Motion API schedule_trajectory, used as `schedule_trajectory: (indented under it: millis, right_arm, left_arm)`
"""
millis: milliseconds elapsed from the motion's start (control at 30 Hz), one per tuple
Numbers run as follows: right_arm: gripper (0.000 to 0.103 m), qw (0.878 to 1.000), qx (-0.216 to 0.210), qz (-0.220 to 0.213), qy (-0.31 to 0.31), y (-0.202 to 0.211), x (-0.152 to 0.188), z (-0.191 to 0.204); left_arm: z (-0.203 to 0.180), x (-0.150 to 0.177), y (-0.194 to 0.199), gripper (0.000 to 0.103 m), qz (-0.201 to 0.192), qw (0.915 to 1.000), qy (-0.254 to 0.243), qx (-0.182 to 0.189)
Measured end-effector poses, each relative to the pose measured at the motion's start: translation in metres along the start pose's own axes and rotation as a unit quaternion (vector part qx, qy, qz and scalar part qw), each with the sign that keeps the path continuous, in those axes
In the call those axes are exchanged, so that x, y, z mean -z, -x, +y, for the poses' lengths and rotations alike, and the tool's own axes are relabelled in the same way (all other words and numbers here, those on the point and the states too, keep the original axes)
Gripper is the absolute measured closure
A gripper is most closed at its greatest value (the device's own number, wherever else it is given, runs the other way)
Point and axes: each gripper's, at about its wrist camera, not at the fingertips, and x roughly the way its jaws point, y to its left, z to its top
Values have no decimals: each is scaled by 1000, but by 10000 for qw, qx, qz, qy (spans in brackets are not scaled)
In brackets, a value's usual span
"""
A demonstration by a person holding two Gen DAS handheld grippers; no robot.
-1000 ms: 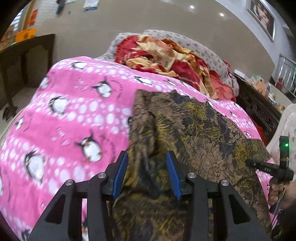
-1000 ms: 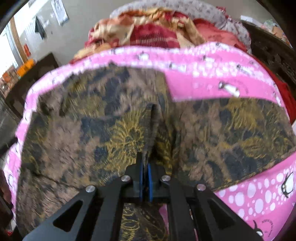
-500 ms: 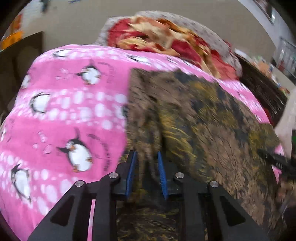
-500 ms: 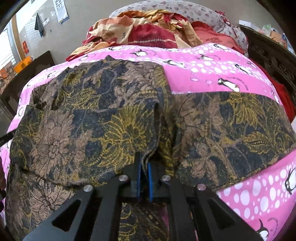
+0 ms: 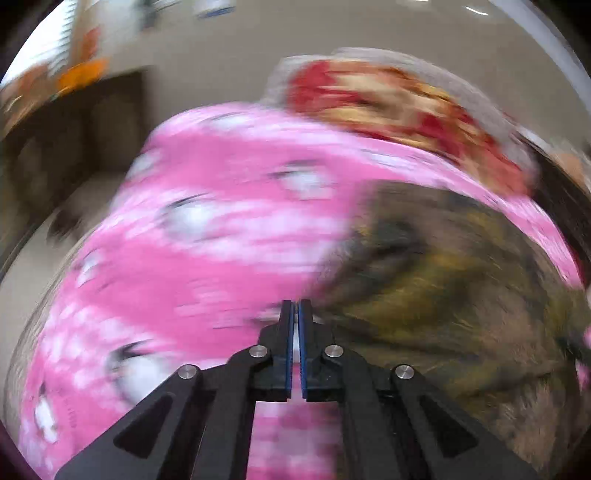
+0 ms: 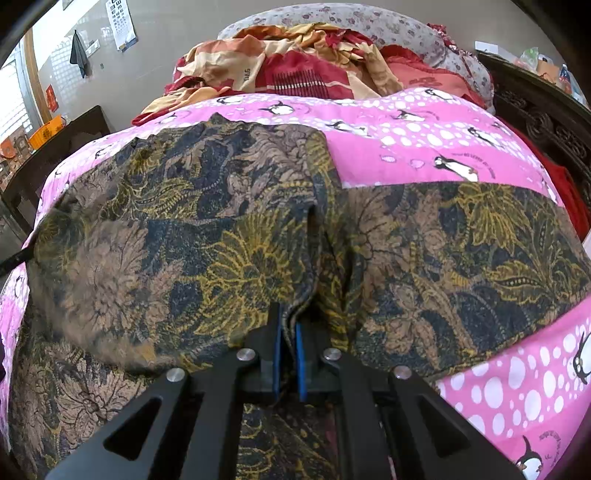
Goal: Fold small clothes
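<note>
A brown, navy and gold floral garment lies spread on a pink penguin-print blanket. My right gripper is shut on a raised fold near the garment's middle. In the blurred left wrist view the garment sits to the right. My left gripper is shut at the garment's left edge, over the pink blanket. Blur hides whether it pinches any cloth.
A heap of red and cream cloth and a grey floral pillow lie at the far end of the bed. Dark carved wood furniture stands on the right. A dark table stands on the left.
My left gripper went from open around the garment's edge to shut and has swung left, so the view is blurred. My right gripper stays shut on the fold.
</note>
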Motion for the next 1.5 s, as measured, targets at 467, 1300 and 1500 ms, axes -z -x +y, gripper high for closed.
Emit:
schedule_trajectory:
  millis: [467,1300,1500]
  right_arm:
    - [97,9998,124,-160,9,10,-4,2]
    - [91,9993,227,-231,200,0,5,7]
    - [91,9993,222,-240,199,0,5,7]
  left_arm:
    - [-60,8,18,103,149,9853,-884,1457]
    - [-47,30,5,103,314,9908,-941,918]
    - [-44,15,24,103,-234,9911,-406,1250]
